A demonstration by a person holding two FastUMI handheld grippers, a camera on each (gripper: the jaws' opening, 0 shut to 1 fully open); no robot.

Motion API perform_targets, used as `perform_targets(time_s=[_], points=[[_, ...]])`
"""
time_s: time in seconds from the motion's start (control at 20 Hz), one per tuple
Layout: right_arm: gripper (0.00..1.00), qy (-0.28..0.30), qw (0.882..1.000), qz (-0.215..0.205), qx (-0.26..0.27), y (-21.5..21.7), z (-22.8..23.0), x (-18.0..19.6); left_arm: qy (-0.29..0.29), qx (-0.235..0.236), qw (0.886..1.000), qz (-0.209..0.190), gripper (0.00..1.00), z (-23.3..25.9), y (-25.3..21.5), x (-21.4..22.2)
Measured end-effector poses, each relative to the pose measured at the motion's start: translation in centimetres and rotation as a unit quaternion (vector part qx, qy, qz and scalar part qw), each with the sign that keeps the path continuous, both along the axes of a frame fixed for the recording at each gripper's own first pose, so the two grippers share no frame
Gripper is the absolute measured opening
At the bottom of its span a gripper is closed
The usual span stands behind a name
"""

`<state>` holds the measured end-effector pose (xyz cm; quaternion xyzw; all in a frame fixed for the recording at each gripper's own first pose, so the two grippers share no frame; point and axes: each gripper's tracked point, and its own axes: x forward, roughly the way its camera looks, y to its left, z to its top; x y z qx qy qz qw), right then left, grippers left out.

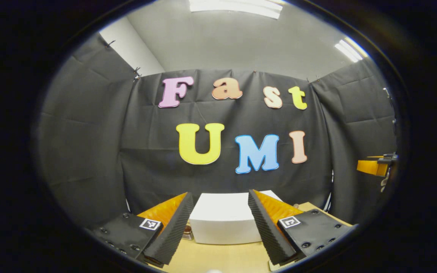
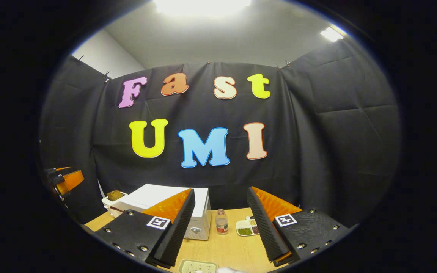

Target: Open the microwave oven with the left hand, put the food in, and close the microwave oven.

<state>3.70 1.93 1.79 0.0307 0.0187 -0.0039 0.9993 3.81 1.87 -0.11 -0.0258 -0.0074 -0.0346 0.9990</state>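
The white microwave oven stands on the wooden table, straight ahead of my left gripper, which is open and holds nothing. In the right gripper view the microwave oven is at the left, its door shut, with a knob on its front. My right gripper is open and empty, held above the table. A small divided dish of food lies right of the microwave. A white container with brown food sits behind the microwave's left corner.
A small bottle stands between the microwave and the divided dish. A pale tray lies at the table's near edge. A small jar sits by the microwave's left side. The other gripper hangs far right; black cloth walls surround the table.
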Motion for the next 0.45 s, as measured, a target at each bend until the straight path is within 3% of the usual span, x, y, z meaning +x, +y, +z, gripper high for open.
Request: perform_targets(time_s=[0.45], points=[[0.85,-0.008,1.000,-0.001,0.000,-0.9,0.4,-0.2,-0.005,0.013,1.000,0.002,0.99,0.2,-1.5,-1.1]])
